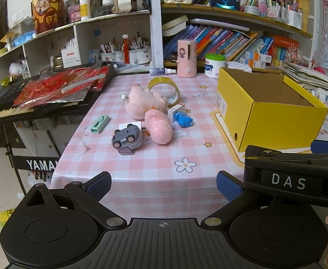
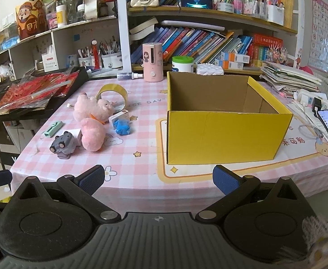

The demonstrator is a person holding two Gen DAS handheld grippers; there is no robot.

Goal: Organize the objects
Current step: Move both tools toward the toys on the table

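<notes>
Both grippers' jaws gape empty at the table's near edge [image 2: 141,192], yellow box [image 2: 226,136] beyond.

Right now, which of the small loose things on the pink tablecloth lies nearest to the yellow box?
The blue crumpled toy. It lies on the box side of the cluster, beside the small white carton; the pink plush, grey toy car and mint green case lie farther from the yellow box.
</notes>
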